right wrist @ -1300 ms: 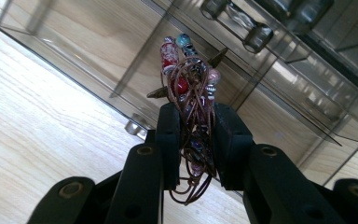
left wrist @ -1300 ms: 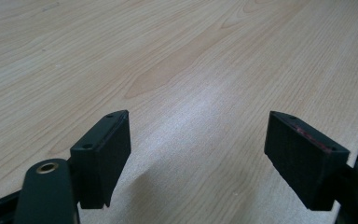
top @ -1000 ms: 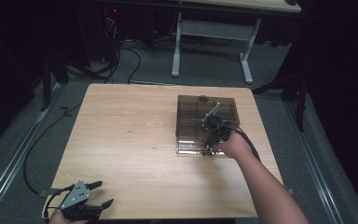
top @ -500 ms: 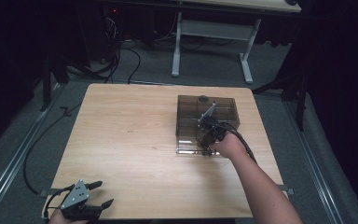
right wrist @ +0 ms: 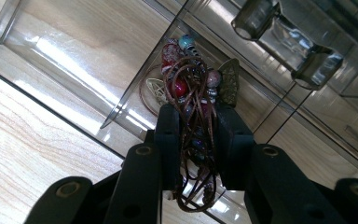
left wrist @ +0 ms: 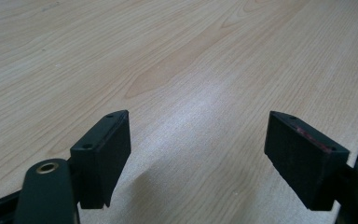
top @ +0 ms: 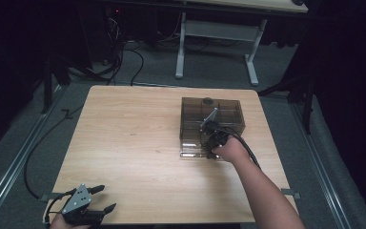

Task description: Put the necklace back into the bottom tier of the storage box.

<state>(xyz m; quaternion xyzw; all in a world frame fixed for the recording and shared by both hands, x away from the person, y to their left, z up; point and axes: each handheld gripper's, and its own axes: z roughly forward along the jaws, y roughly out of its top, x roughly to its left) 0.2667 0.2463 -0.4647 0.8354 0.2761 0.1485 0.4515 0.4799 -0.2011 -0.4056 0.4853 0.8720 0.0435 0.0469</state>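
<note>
Already the beaded cord bracelet (right wrist: 193, 88) is clamped between the jaws of the right gripper (right wrist: 196, 135), held just above the near compartments of the clear organiser box (top: 212, 125). The left gripper (top: 86, 208) is kept wide open and empty, well apart at the table's near-left corner.

**Wood, plastic, leather cord**

My table (top: 133, 143) is pale wood-grain, smooth with a soft sheen. The organiser box (top: 212, 114) is glossy smoky clear plastic. My right gripper (right wrist: 198, 135) pinches brown leathery cord and shiny beads (right wrist: 189, 70) between matt black jaws.
</note>
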